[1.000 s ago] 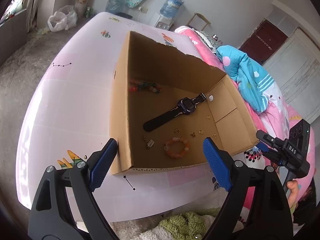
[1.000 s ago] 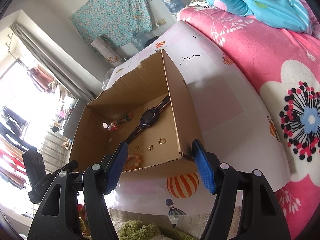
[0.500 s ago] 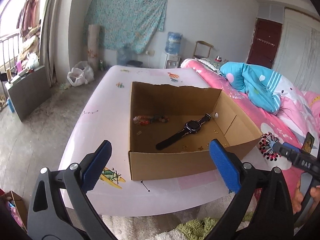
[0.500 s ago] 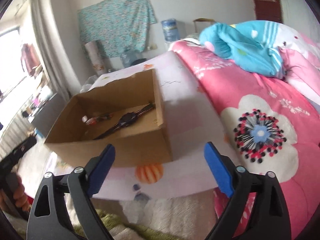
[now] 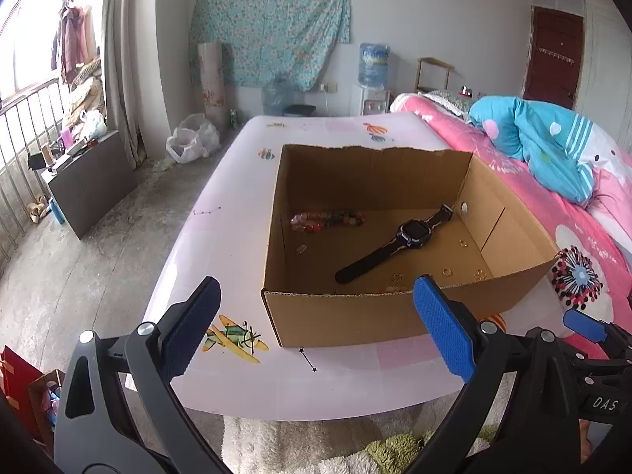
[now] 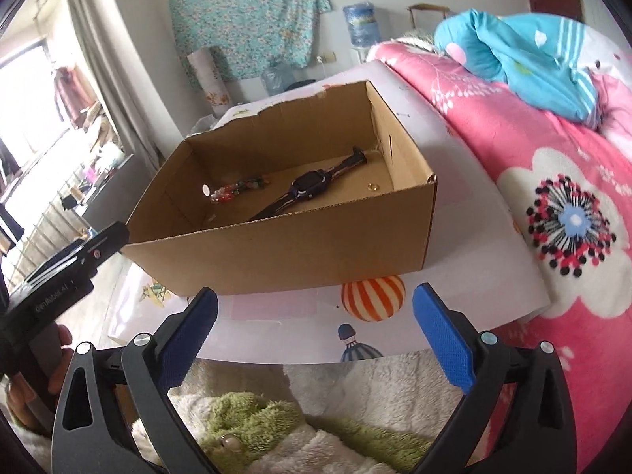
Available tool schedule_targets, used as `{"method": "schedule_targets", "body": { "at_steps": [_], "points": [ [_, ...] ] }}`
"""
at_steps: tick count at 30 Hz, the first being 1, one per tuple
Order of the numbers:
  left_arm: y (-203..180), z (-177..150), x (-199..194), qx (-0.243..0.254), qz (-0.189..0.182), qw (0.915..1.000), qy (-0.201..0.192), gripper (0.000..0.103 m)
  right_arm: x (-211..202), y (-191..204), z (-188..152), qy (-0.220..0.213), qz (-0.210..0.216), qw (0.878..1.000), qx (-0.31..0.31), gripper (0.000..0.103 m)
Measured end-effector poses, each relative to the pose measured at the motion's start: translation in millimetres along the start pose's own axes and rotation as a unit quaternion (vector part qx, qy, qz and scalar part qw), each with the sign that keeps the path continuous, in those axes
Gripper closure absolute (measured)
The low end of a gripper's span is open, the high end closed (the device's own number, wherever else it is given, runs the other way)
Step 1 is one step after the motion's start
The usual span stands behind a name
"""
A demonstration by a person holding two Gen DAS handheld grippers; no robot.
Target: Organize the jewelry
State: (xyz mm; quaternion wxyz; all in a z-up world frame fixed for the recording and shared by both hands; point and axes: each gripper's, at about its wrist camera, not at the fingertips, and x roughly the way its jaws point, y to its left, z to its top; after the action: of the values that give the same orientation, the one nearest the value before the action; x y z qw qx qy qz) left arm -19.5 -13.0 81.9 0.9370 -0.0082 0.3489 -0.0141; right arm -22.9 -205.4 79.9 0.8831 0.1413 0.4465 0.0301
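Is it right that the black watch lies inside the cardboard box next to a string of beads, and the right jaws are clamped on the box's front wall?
Not quite. The right wrist view shows the right gripper open and empty, short of the cardboard box. The black watch and beads do lie inside.

Pale grey walls enclose the room, and a turquoise floral cloth hangs on the far wall. Below it stand a patterned roll, a blue water bottle on a white dispenser and a small wooden chair. A dark red door sits at the far right. Daylight pours through a railed window at the left, beside a pale curtain and hanging clothes. The floor is bare grey concrete, with a white plastic bag lying on it. A bed with a pink flowered quilt and a blue blanket fills the right side.
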Motion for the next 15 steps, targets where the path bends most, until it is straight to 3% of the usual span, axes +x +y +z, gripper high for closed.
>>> {"method": "schedule_targets", "body": {
  "at_steps": [6,11,15],
  "points": [
    [4.2,-4.4,5.0,-0.036,-0.011,0.9987,0.035,0.008,1.2,11.7,4.6,-0.002,-0.034,0.999,-0.025,0.007],
    [-2.2,-14.4,17.3,-0.020,0.008,0.9964,0.082,0.008,5.4,10.2,9.0,0.007,-0.041,0.999,-0.020,0.007],
    [-2.0,-20.2,21.9,-0.018,0.014,0.9951,0.096,0.008,13.7,12.6,10.2,0.022,-0.045,0.998,-0.025,0.007]
  ]
}}
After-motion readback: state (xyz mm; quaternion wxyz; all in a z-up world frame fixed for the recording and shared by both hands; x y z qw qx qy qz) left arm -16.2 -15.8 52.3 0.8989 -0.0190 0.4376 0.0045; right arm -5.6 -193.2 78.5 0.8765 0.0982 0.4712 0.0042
